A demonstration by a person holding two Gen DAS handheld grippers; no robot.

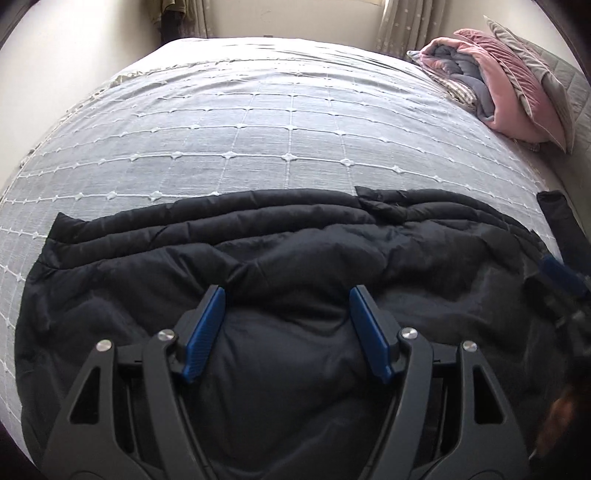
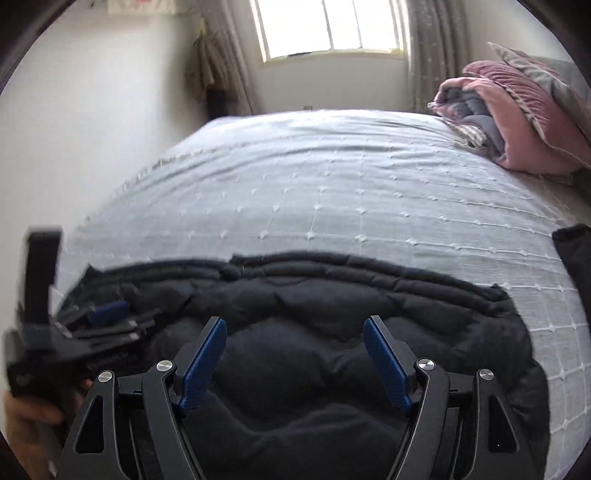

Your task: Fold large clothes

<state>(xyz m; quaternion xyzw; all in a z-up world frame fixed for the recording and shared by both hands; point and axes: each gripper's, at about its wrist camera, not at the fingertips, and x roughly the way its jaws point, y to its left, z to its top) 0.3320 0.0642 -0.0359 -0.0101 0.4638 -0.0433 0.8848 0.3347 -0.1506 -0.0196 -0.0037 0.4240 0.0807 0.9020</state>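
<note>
Black puffer jacket (image 1: 295,258) lies spread across the near part of the bed, on the grey grid-stitched bedspread (image 1: 258,122), quilted edge facing the far side. Left gripper (image 1: 287,295) over the jacket's middle, jaws wide apart, nothing between the blue pads (image 1: 205,332). Right gripper (image 2: 295,326) same: jaws spread, empty, over the jacket nr its right half. Contact w/ fabric: can't tell. Folded pink/grey blankets (image 1: 495,85) + pillows stacked at far right corner. Window (image 2: 328,27) w/ curtains behind the bed.
</note>
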